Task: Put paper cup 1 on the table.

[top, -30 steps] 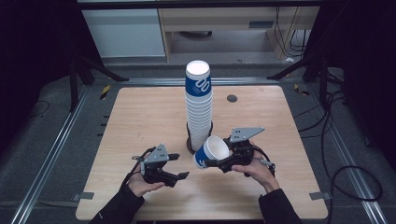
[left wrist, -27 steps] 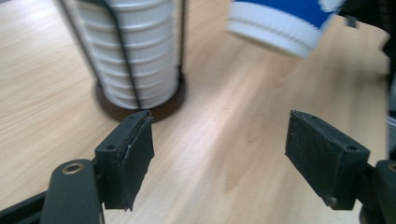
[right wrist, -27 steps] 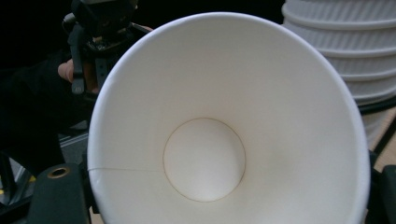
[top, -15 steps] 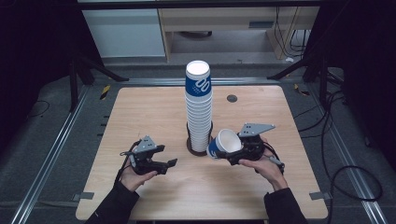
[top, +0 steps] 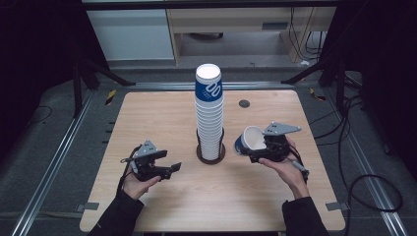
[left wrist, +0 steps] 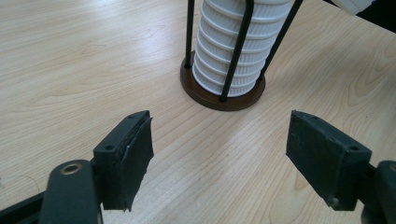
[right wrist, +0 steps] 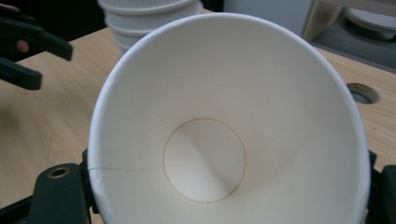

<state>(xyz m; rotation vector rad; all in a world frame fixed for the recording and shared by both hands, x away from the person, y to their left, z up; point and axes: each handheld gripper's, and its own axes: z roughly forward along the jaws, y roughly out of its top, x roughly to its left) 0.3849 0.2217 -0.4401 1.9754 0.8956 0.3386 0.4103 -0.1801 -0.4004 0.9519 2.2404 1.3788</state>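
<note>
my left hand (top: 135,181) sits palm up at seven o'clock on the surface (top: 147,113), its left tool (top: 173,167) level, jaws spread wide with nothing between them, aimed at the cup stack (top: 209,115). my right hand (top: 287,169) at four o'clock cradles the right tool (top: 252,153), which pinches a paper cup (top: 250,140) tipped on its side, mouth up toward me, just at three o'clock of the stack in its holder (top: 211,156).

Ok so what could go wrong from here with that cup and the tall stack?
The right claw grips a thin paper cup lying sideways; squeezing harder could crush its wall. The cup stack stands tall in a slim wire holder, so a bump from either claw might topple it. The left claw is open nearby.
</note>
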